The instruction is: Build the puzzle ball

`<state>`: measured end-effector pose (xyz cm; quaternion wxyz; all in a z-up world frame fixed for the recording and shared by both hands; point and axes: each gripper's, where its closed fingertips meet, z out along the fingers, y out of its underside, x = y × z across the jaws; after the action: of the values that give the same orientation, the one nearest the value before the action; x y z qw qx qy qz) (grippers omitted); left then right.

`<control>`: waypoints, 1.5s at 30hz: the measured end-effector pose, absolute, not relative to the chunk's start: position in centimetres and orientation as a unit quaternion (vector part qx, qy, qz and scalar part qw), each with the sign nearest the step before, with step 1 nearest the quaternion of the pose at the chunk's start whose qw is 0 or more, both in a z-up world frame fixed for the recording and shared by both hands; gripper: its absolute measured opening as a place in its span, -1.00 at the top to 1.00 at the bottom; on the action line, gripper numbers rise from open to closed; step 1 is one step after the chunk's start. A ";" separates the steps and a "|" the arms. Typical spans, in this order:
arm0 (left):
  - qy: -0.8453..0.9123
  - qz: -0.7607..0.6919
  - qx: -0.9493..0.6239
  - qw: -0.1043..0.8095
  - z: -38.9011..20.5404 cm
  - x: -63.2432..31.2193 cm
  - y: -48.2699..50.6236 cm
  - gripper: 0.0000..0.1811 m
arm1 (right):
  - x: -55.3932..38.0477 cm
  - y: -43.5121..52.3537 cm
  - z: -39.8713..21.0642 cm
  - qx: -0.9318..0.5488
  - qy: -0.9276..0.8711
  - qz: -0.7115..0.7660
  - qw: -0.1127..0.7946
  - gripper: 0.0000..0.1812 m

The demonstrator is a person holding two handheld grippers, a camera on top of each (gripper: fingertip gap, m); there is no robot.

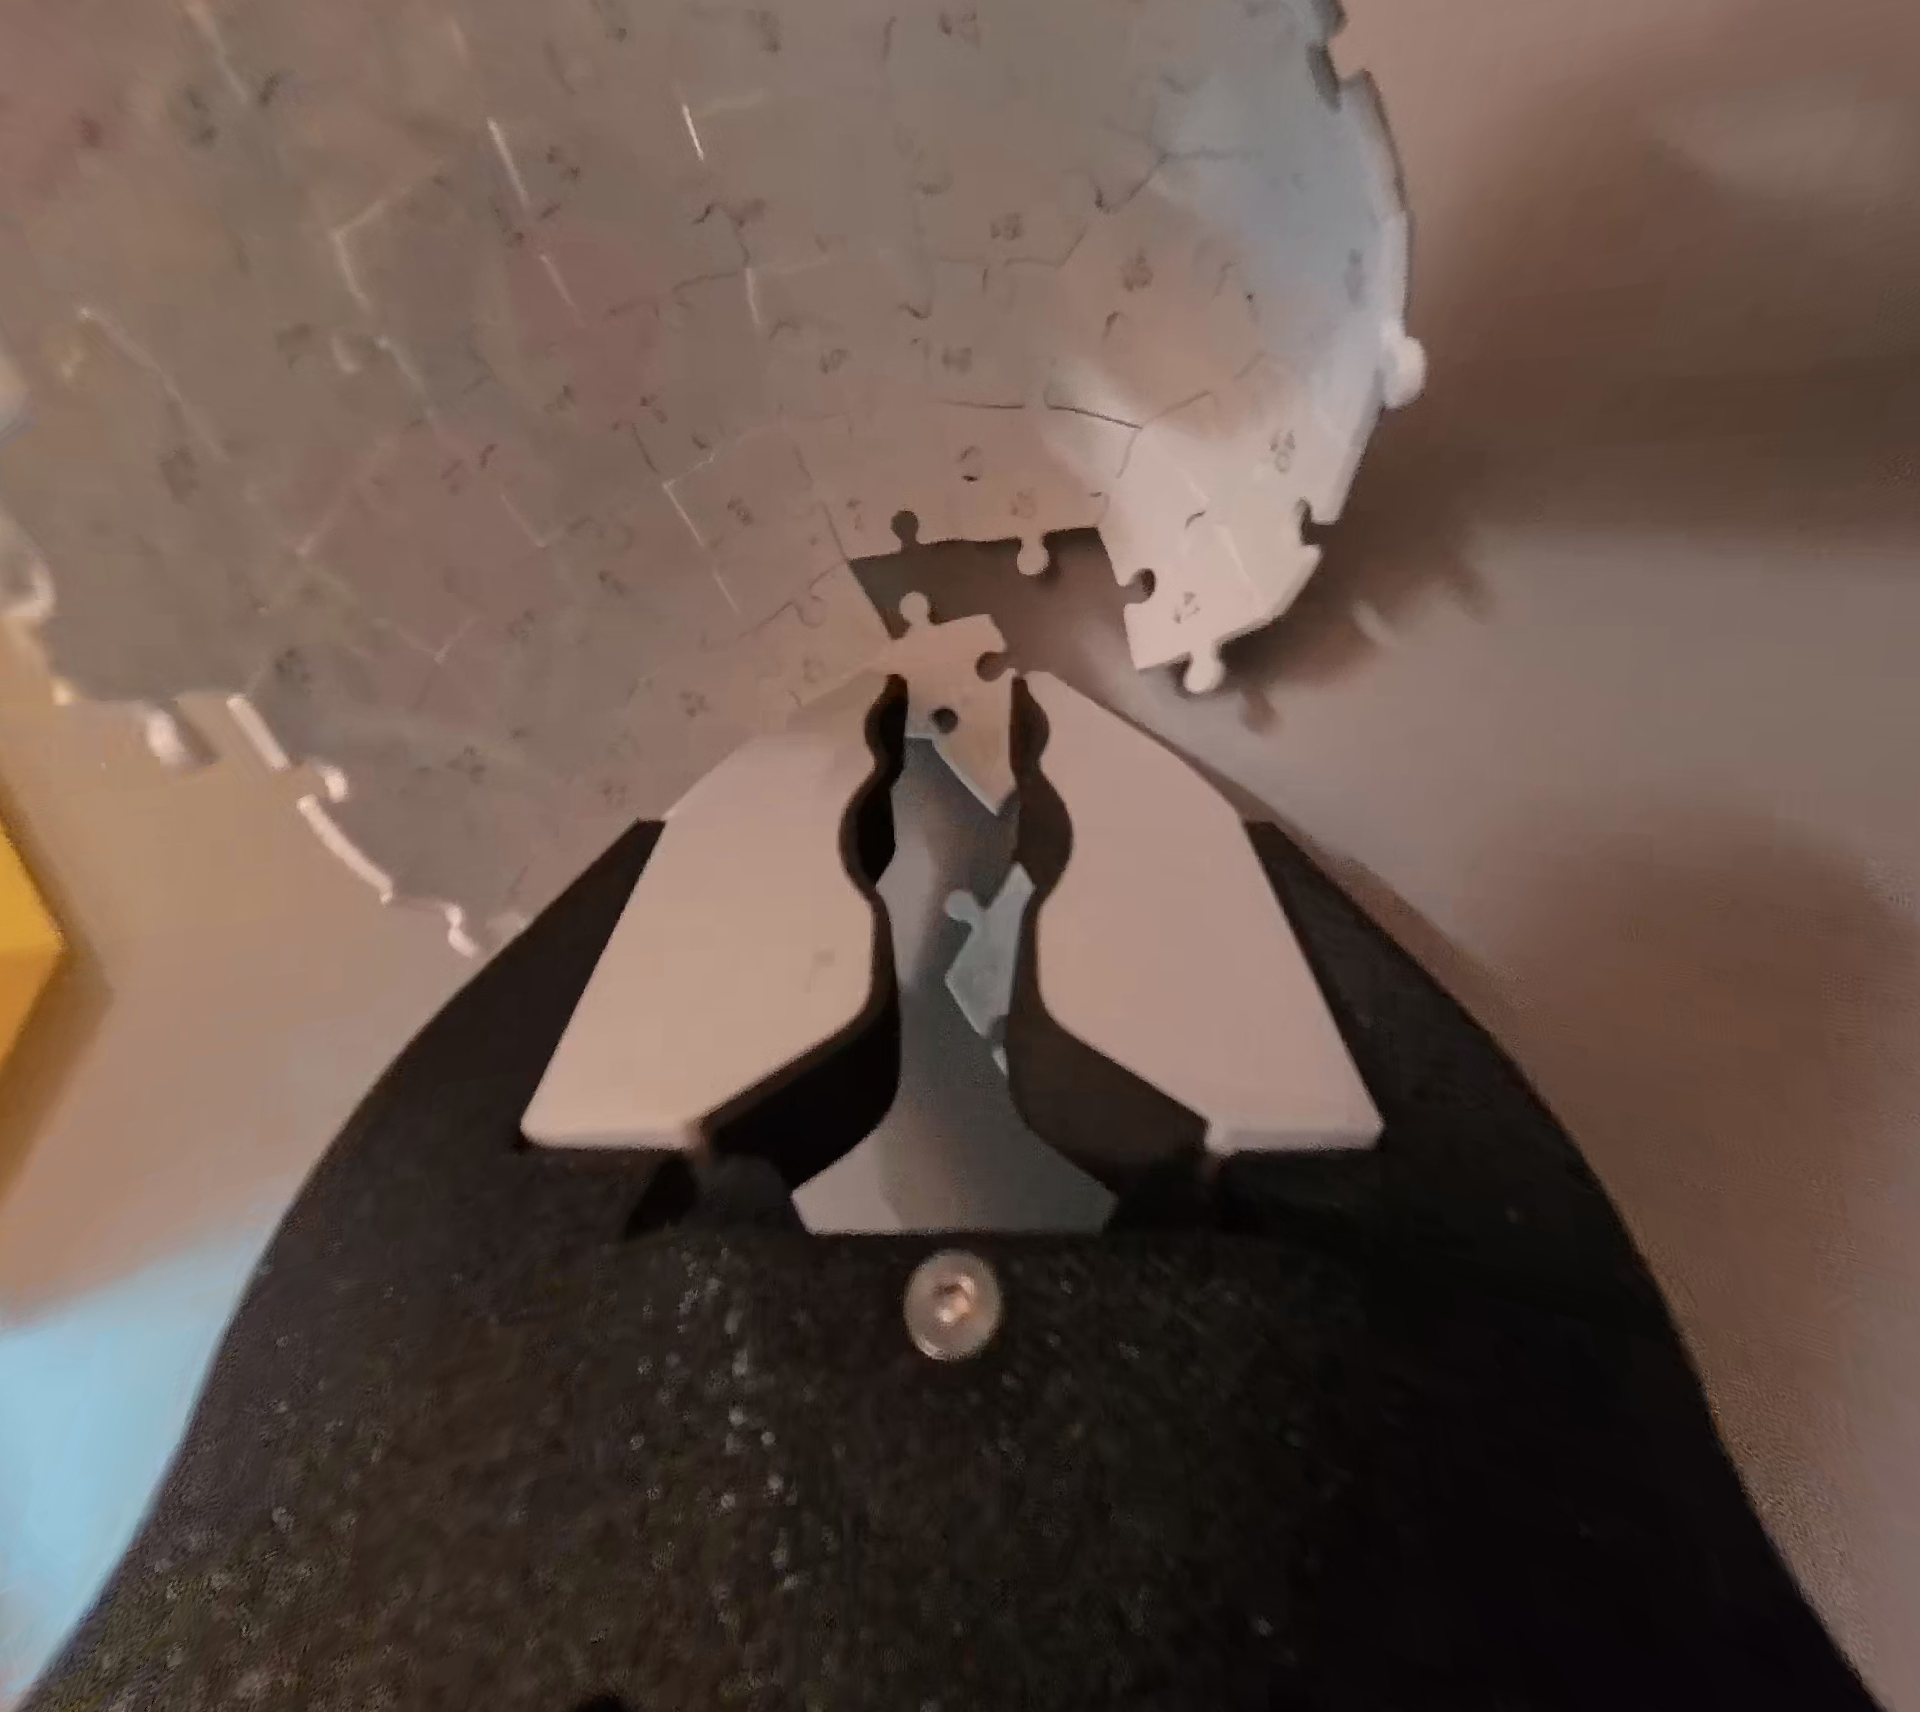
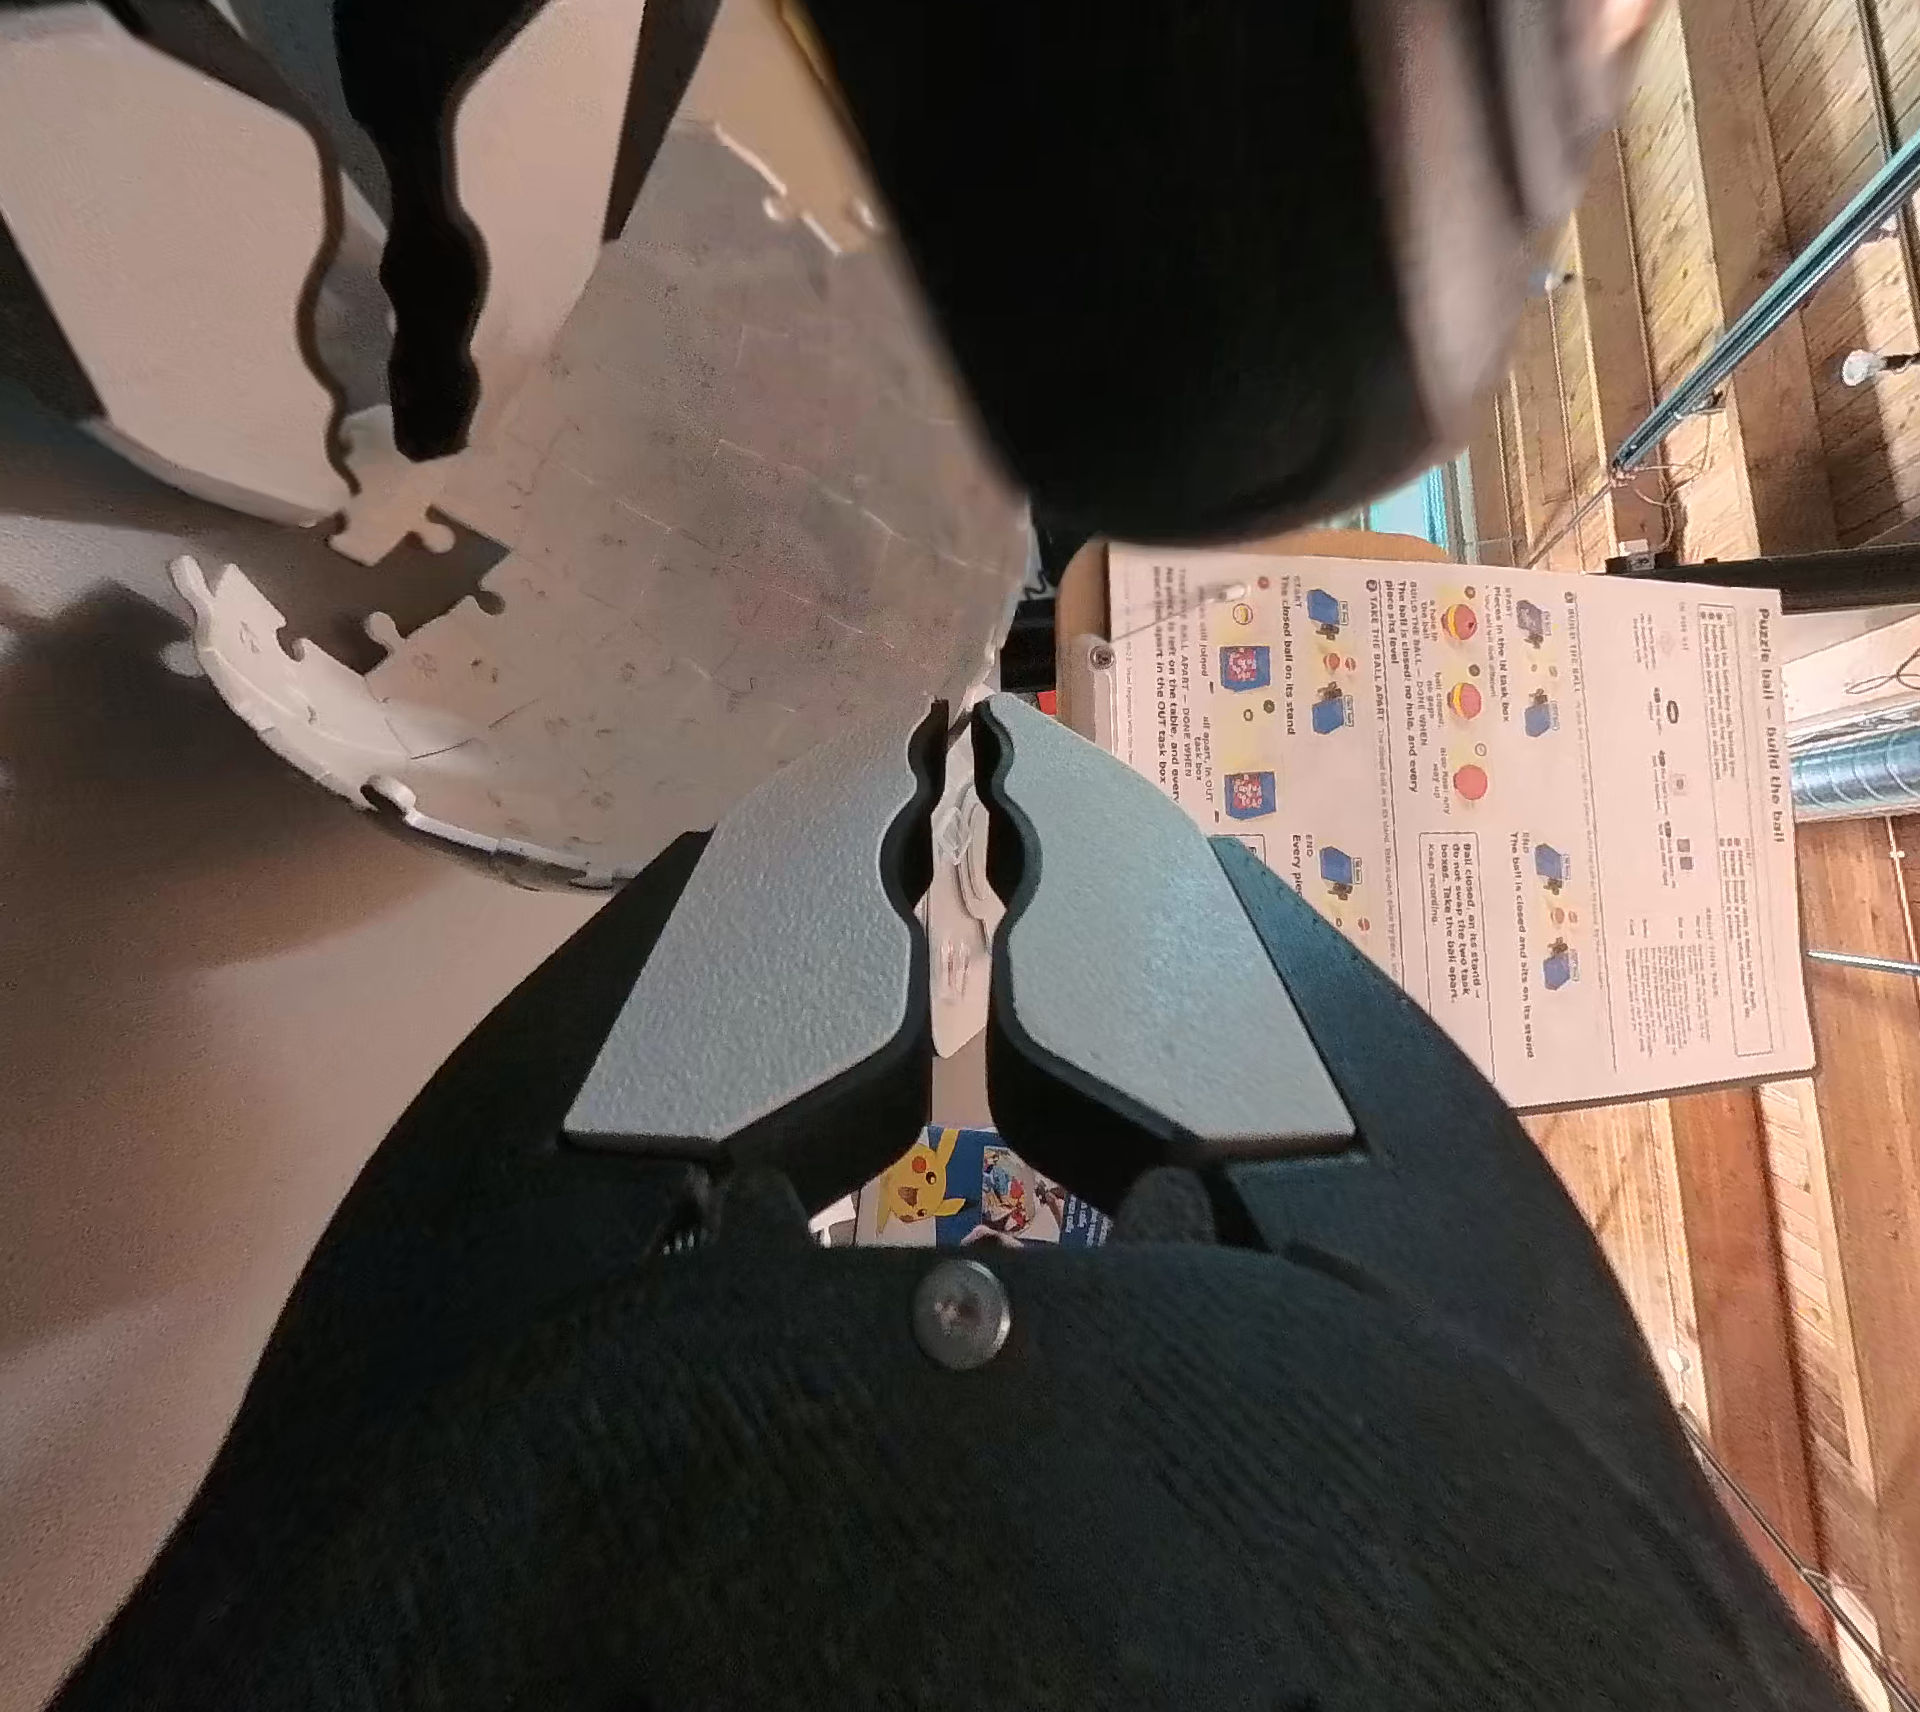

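Note:
The partly built puzzle ball (image 1: pixel 520 312) is a white curved shell seen from its inner side; it also shows in the right wrist view (image 2: pixel 675 571). Its rim has a notch-shaped gap (image 1: pixel 1049 613). My left gripper (image 1: pixel 961 696) is shut on a single white puzzle piece (image 1: pixel 951 660) and holds it at the edge of that gap, its knob pointing toward the shell. The right wrist view shows the same gripper (image 2: pixel 384 457) and piece (image 2: pixel 390 519) at the gap (image 2: pixel 436 582). My right gripper (image 2: pixel 958 722) is shut on the shell's rim on the opposite side.
A printed instruction sheet (image 2: pixel 1455 831) stands on a board behind the ball. A blue box with pictures (image 2: pixel 966 1184) shows below my right fingers. A dark sleeve (image 2: pixel 1091 156) fills the top of that view. A yellow object (image 1: pixel 21 935) sits at the left edge. The grippers' ends are close to 11 cm from one another.

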<state>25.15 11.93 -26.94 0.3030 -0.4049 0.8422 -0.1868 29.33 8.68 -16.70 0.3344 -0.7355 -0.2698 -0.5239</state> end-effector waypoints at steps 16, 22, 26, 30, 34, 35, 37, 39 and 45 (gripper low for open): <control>0.776 -0.183 -0.548 0.255 -27.5 23.1 12.0 0.75 | 29.2 9.1 -16.5 -0.735 -0.270 -0.522 0.339 0.96; 0.775 -0.174 -0.551 0.258 -27.5 23.3 12.0 0.83 | 29.1 9.2 -16.4 -0.734 -0.272 -0.522 0.340 0.95; 0.784 -0.174 -0.527 0.276 -27.4 23.5 11.9 0.83 | 29.3 9.1 -16.4 -0.734 -0.270 -0.522 0.340 0.95; 0.788 -0.179 -0.503 0.306 -27.4 24.2 11.8 0.83 | 29.2 9.2 -16.4 -0.731 -0.273 -0.523 0.343 0.95; 0.788 -0.181 -0.498 0.315 -27.4 24.8 12.0 0.83 | 29.1 9.3 -16.4 -0.729 -0.275 -0.523 0.346 0.96; 0.786 -0.181 -0.500 0.314 -27.4 24.9 12.0 0.83 | 29.1 9.3 -16.4 -0.728 -0.276 -0.523 0.347 0.96; 0.786 -0.185 -0.501 0.312 -27.4 25.0 12.0 0.83 | 29.1 9.3 -16.4 -0.725 -0.280 -0.523 0.349 0.96; 0.789 -0.186 -0.497 0.311 -27.4 25.1 12.0 0.83 | 29.1 9.3 -16.4 -0.725 -0.281 -0.524 0.348 0.96; 0.786 -0.199 -0.502 0.302 -27.4 25.2 12.0 0.84 | 29.1 9.3 -16.4 -0.724 -0.281 -0.526 0.348 0.96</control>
<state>25.17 11.98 -27.41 0.3022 -0.5016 0.7859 -0.1987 29.09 9.32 -16.37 0.3475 -0.7238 -0.2815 -0.5255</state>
